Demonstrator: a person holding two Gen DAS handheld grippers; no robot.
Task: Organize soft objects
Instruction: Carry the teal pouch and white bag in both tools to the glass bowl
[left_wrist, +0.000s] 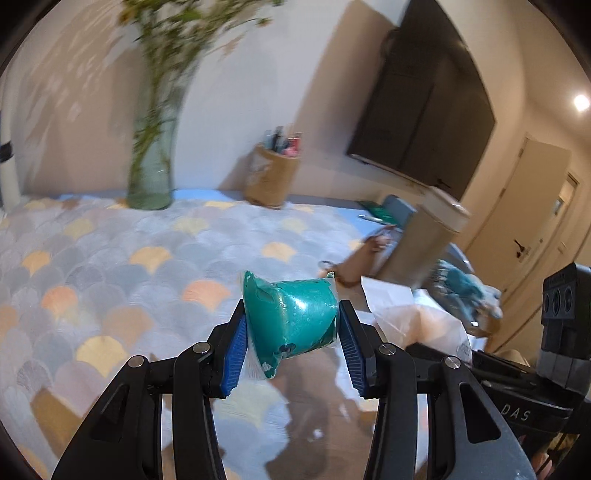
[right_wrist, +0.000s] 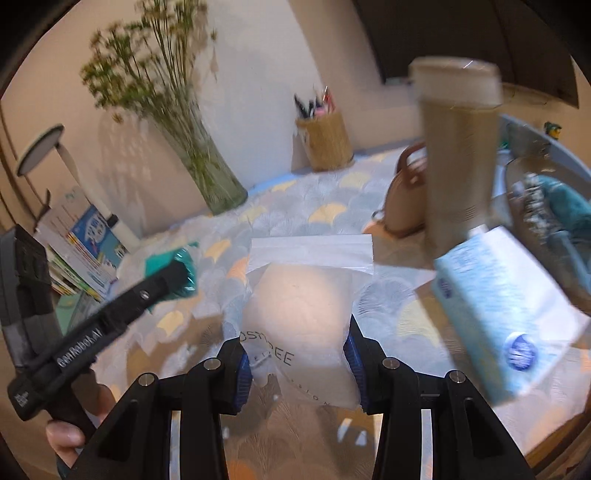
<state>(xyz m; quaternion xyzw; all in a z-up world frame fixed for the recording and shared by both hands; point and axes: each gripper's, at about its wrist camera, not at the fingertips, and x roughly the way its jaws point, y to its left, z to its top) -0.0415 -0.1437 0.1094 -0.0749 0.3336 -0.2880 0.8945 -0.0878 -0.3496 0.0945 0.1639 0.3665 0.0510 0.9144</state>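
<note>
Both tongs are loaded and up off the tabletop (left_wrist: 110, 258) with its scallop-patterned cloth. The left tongs (left_wrist: 291, 332) are clamped on a teal packet (left_wrist: 291, 314) in clear wrap — blue pads pressing it from either side, the packet bulging between them, held above the cloth. In the right wrist view that same teal packet (right_wrist: 183, 266) shows at the left, at the tip of the other tool.

The right tongs (right_wrist: 301, 363) grip a frosted white pouch (right_wrist: 303, 302) with dark lettering near its lower end — pads tight on its two edges, its folded top strip pointing away from the camera. It, too, hangs over the cloth.

Behind them: a glass vase (right_wrist: 218, 184) of green stems by the wall, a woven pen holder (right_wrist: 325, 140), a tan handbag (right_wrist: 404, 195) and a tall beige tumbler (right_wrist: 458, 155), blurred. A light blue box (right_wrist: 506, 317) lies at the right, near a grey tub (right_wrist: 546, 147) holding something teal and soft.
</note>
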